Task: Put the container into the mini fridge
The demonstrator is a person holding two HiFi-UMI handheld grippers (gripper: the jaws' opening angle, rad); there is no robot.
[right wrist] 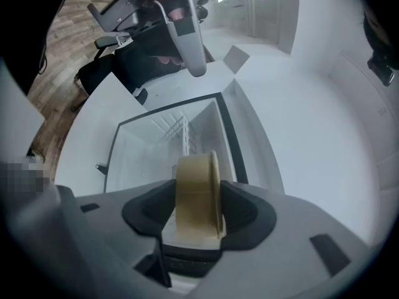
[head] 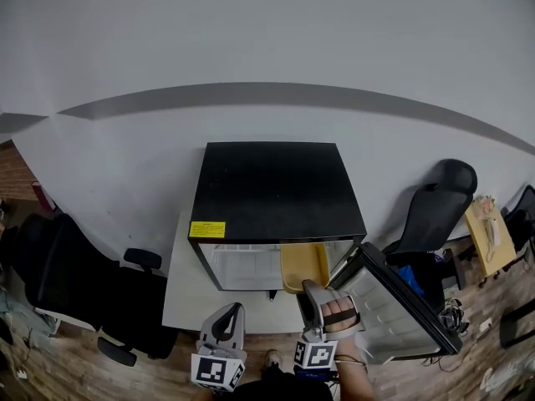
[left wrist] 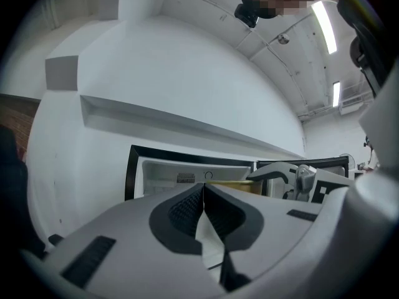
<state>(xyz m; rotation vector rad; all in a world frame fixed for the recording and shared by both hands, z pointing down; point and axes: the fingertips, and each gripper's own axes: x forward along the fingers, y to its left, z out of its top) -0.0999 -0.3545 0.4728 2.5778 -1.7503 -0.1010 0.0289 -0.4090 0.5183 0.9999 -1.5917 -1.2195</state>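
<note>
A black mini fridge stands on a low white table with its door swung open to the right. My right gripper is shut on a tan lidded container, held at the fridge's open front. In the right gripper view the container is clamped between both pads, facing the white fridge interior. My left gripper hangs below the table's front edge with its jaws shut and empty; in its own view the pads meet, and the fridge opening shows beyond.
A black office chair stands at the left and another at the right behind the open door. A wooden side table stands at the far right. A pale wall rises behind the fridge. The floor is wood.
</note>
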